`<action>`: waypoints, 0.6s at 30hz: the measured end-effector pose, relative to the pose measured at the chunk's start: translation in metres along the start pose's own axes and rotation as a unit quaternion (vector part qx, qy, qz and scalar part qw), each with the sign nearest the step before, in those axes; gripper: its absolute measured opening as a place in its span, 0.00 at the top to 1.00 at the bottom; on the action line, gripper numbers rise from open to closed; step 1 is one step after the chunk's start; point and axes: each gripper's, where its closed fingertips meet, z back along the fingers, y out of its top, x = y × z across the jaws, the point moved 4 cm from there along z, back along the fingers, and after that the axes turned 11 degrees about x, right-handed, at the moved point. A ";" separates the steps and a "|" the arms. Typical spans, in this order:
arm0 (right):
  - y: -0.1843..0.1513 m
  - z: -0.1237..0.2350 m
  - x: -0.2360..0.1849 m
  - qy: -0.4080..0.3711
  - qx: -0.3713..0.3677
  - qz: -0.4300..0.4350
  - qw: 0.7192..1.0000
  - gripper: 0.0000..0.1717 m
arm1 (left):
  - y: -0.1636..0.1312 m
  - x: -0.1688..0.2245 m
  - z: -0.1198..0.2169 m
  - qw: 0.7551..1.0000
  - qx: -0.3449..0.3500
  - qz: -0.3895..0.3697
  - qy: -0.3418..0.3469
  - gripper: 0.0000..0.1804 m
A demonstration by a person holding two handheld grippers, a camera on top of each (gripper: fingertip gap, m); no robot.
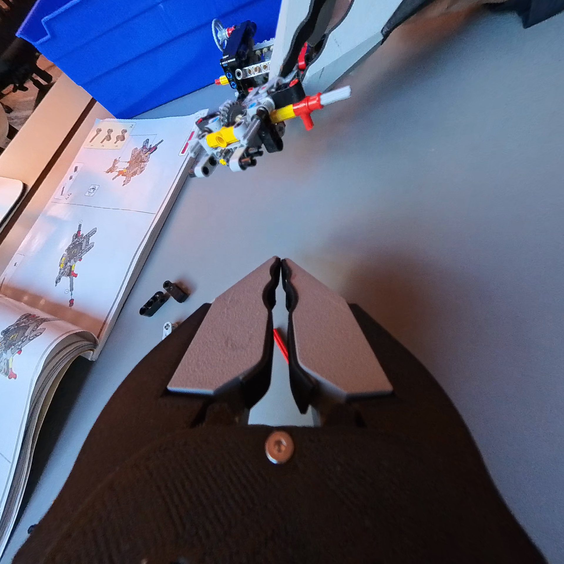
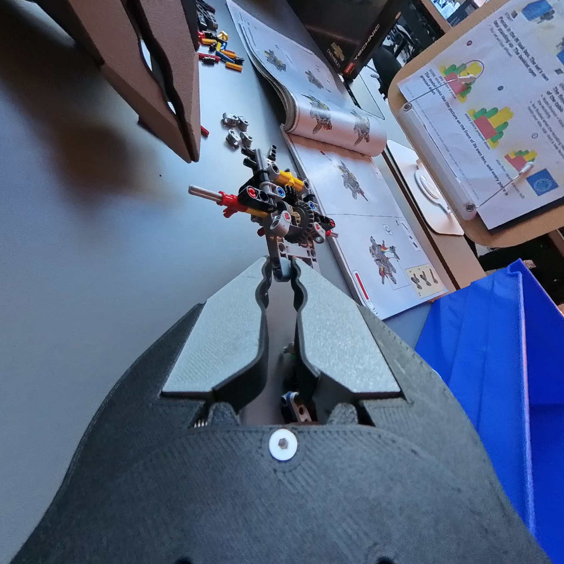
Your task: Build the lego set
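Your left tongs (image 1: pixel 280 262) are pressed together on nothing, low over the table (image 1: pixel 427 213); the toy brick model (image 1: pixel 244 128) lies straight ahead, well apart. Your right tongs (image 2: pixel 282 268) clamp its grey beam end (image 2: pixel 282 273), model's long axis running forward from the tips.

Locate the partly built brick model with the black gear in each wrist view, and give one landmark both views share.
Left wrist view: brick model upper centre, hanging from the right gripper.
Right wrist view: centre, its grey beam clamped at the fingertips.
Shared landmark: the open instruction booklet, beside the blue bin.
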 end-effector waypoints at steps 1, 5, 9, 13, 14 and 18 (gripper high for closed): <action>0.000 0.000 -0.001 0.002 0.000 -0.001 1.000 0.95 | 0.000 0.000 0.000 1.000 0.000 -0.001 0.000 1.00; 0.000 -0.001 -0.002 0.005 0.001 -0.003 1.000 0.95 | -0.001 0.000 0.000 1.000 -0.002 -0.003 0.001 1.00; 0.001 0.000 -0.002 0.005 0.004 -0.002 1.000 0.95 | -0.001 0.000 0.000 1.000 -0.003 -0.002 0.001 1.00; 0.004 0.001 -0.001 0.003 0.018 -0.011 1.000 0.95 | -0.001 0.000 0.000 1.000 -0.003 -0.003 0.001 1.00; 0.004 0.001 -0.001 0.002 0.018 -0.012 1.000 0.95 | -0.001 0.000 -0.001 1.000 -0.003 -0.003 0.001 1.00; 0.003 0.000 -0.002 0.001 0.012 -0.005 1.000 0.94 | -0.001 0.000 -0.001 1.000 -0.003 -0.003 0.002 1.00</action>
